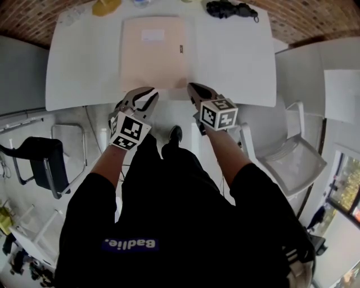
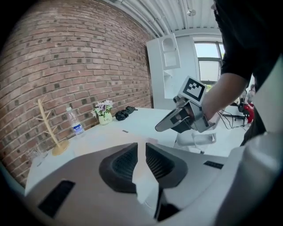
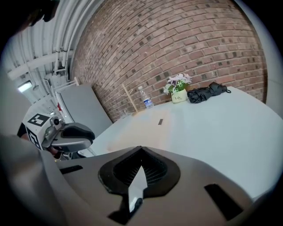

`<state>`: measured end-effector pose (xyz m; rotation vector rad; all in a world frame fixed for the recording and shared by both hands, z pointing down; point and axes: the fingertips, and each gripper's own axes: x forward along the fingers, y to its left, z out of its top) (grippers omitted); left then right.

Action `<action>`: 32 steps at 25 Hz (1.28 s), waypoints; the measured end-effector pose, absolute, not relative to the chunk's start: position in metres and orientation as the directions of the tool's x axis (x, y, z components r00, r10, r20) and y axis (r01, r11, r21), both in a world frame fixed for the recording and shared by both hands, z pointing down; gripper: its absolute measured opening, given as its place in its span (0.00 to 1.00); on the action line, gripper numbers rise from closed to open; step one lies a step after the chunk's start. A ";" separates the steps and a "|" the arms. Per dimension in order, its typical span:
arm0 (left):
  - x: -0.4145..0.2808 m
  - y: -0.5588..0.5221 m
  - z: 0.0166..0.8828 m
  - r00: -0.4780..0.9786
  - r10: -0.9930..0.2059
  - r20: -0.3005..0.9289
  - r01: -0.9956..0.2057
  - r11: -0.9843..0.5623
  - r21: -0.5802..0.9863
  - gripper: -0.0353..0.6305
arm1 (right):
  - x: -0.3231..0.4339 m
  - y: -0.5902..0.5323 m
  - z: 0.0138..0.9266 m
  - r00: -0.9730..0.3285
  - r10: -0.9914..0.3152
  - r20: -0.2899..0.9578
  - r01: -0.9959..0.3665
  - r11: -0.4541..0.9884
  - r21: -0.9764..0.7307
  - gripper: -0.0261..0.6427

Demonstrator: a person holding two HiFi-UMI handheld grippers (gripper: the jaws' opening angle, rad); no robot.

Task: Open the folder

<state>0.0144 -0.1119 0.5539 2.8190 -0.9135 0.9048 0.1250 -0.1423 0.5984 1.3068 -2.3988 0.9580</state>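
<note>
- Brick wall (image 3: 177, 39) backs a white table (image 1: 236, 62); along its far edge stand a water bottle (image 2: 76, 123), a small flower pot (image 2: 104, 114) and a black bundle (image 1: 230, 9).
- The folder (image 1: 154, 56), pale pink, lies flat and shut on the tabletop, about mid-width, with its near side reaching the table's near edge.
- The left gripper (image 1: 149, 95) hangs just at that near edge, by the folder's near left corner. Its jaws stand a narrow slit apart with nothing between them.
- The right gripper (image 1: 193, 87) is by the near right corner, tips meeting, empty.
- Opening looks not yet begun: neither gripper appears to touch the cover.
- Likely troubles:
  - The cover lies flush, so a jaw tip may skid over it rather than get under.
  - A pinch taken too deep could catch both covers and lift the whole folder.
  - A push along the smooth tabletop may slide the folder toward the far edge unless one gripper pins it.
  - The right jaws must part first, or they can only nudge.
</note>
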 end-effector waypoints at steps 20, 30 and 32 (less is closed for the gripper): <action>0.022 -0.131 0.629 0.449 -0.466 0.763 -0.059 -0.867 -0.495 0.31 | 0.123 -0.160 0.643 -0.550 -0.630 0.548 -0.822 0.294 -0.488 0.08; 0.028 -0.136 0.635 0.406 -0.445 0.798 0.063 -0.858 -0.510 0.31 | 0.122 -0.160 0.644 -0.557 -0.619 0.553 -0.824 0.331 -0.459 0.08; 0.027 -0.136 0.632 0.403 -0.441 0.802 0.076 -0.857 -0.510 0.26 | 0.122 -0.160 0.644 -0.555 -0.623 0.551 -0.826 0.339 -0.450 0.08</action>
